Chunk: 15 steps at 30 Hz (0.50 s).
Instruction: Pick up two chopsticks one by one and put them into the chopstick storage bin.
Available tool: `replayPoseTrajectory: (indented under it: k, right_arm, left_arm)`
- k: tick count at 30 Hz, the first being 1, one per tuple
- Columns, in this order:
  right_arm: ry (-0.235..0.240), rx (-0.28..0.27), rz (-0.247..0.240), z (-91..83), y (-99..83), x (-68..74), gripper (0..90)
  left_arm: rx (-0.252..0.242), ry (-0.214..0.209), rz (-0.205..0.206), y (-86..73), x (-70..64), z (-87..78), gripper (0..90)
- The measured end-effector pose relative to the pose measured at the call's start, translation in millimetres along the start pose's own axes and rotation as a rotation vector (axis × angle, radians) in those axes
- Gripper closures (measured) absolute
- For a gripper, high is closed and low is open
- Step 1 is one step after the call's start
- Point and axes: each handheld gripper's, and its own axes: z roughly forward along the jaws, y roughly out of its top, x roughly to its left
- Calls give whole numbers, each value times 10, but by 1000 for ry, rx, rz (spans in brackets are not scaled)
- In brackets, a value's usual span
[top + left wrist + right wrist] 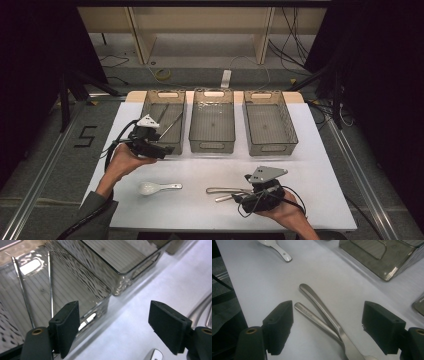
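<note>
The high view is dim and rather soft, with the white table [210,200] as the one bright patch and everything around it sinking to near black at both sides. In the left gripper view, glare ripples across the clear bin [75,287] walls, brightest at the handle cutout on the far end, and the near jaws look slightly blurred. In the right gripper view, light seems to fall from above, leaving soft highlights along the metal handles [319,307] and a faint shadow beside them.
</note>
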Motion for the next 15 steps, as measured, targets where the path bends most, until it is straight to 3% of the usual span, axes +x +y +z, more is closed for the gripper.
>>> replayPoseTrajectory:
  k: [6,15]
  right_arm:
    - [-3,-15,-3,-16,-3,-3,261]
    - [-6,-40,27,-59,-36,-23,261]
  left_arm:
    - [21,-10,21,-57,-57,29,226]
    - [19,-38,19,-135,-126,37,198]
